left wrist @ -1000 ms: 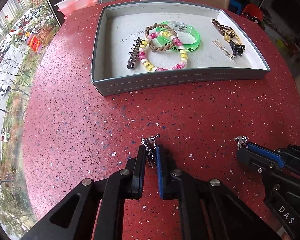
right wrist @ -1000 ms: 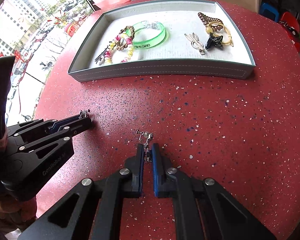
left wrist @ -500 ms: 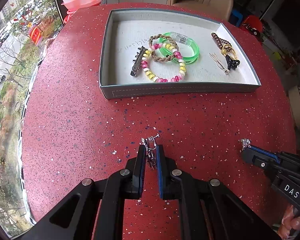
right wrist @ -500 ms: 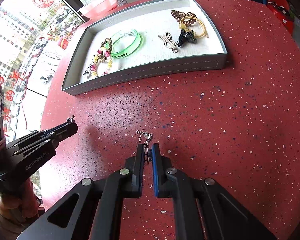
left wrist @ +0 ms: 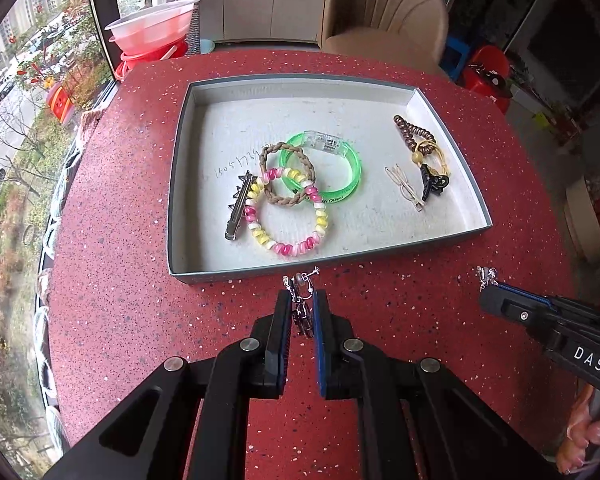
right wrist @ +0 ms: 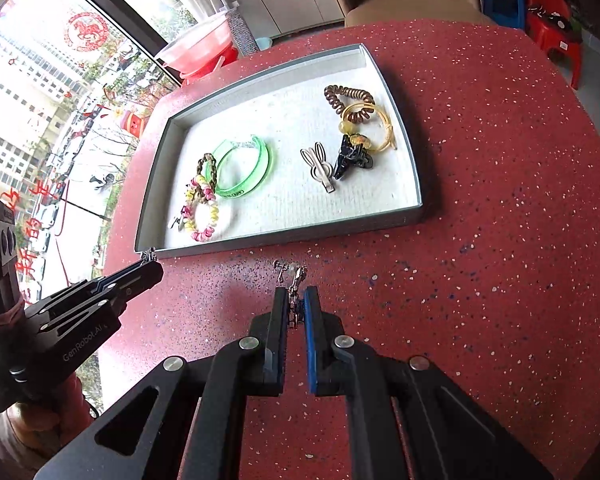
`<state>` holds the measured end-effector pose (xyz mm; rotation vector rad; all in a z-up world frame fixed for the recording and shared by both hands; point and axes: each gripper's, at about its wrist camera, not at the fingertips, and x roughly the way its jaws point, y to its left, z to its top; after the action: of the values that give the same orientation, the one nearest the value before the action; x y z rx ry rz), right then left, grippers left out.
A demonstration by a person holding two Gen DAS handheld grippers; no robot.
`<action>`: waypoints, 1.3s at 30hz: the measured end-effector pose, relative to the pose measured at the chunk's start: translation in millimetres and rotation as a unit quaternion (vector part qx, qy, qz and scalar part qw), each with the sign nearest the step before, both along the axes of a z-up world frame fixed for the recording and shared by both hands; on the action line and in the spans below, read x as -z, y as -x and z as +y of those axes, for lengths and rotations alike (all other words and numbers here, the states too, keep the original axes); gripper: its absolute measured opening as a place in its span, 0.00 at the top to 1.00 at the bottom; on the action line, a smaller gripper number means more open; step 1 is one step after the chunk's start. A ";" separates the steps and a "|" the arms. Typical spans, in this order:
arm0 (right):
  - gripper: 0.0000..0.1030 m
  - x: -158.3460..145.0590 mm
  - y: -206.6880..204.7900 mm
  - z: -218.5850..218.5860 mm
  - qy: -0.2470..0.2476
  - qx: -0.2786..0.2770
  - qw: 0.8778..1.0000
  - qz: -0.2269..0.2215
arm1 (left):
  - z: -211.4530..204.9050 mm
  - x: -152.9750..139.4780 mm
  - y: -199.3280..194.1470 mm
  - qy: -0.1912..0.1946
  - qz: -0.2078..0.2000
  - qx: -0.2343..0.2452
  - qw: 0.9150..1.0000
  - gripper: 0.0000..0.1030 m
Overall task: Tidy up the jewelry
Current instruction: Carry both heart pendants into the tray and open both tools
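Both hand-held grippers have risen off the red speckled surface (left wrist: pixel 112 320) since a second ago, so the grey tray (left wrist: pixel 180 184) now sits lower in each view, with a tan chair (left wrist: pixel 384 12) and a stack of red and pink basins (left wrist: pixel 152 36) showing behind it. Left hand-held gripper (left wrist: pixel 302 304) is pinched nearly closed on a small silver clip-on earring (left wrist: pixel 302 292), whose screw end sticks out above the fingertips, just short of the tray's near wall. Right hand-held gripper (right wrist: pixel 296 300) is likewise pinched narrow on a second silver earring (right wrist: pixel 294 280), held above the surface a little before the tray. In the left wrist view the right hand-held gripper enters from the right edge with its earring at the tip (left wrist: pixel 486 276); in the right wrist view the left one comes in from the left, its tip near the tray's near left corner. Inside the tray, on the left, lie a metal hair clip (left wrist: pixel 238 210), a pink, yellow and white spiral bracelet (left wrist: pixel 288 220), a braided brown band (left wrist: pixel 286 174) and a green translucent bangle (left wrist: pixel 332 168), overlapping one another. On the right lie a pale rabbit-shaped clip (right wrist: pixel 320 168), a black claw clip (right wrist: pixel 350 158), a brown coil hair tie (right wrist: pixel 346 98) and a yellow hair tie (right wrist: pixel 376 128).
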<state>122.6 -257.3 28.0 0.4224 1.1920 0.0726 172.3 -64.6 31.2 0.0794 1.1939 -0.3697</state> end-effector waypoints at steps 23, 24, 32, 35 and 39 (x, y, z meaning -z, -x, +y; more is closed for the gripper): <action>0.92 23.5 -108.5 -7.4 -0.002 -0.021 1.000 -0.002 | -9.0 19.3 -109.0 -0.033 -0.026 -0.077 0.996 0.72; 0.92 24.8 -112.1 -7.9 -0.001 -0.022 1.000 -0.002 | -9.3 21.6 -112.0 -0.034 -0.026 -0.078 0.996 0.72; 0.92 31.9 -126.9 -6.7 0.010 -0.031 0.999 0.000 | -14.7 39.3 -124.5 -0.055 -0.018 -0.081 0.995 0.72; 0.92 37.1 -129.0 -5.3 0.016 -0.037 0.999 0.005 | -16.2 45.1 -126.1 -0.061 -0.012 -0.080 0.995 0.72; 0.92 45.7 -129.6 -7.4 0.017 -0.038 0.999 0.015 | -16.9 49.8 -127.1 -0.069 -0.011 -0.080 0.994 0.71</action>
<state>252.1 -264.7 -17.7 0.3498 1.2373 0.1108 299.4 -81.5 -18.7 0.1079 1.1945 -0.1454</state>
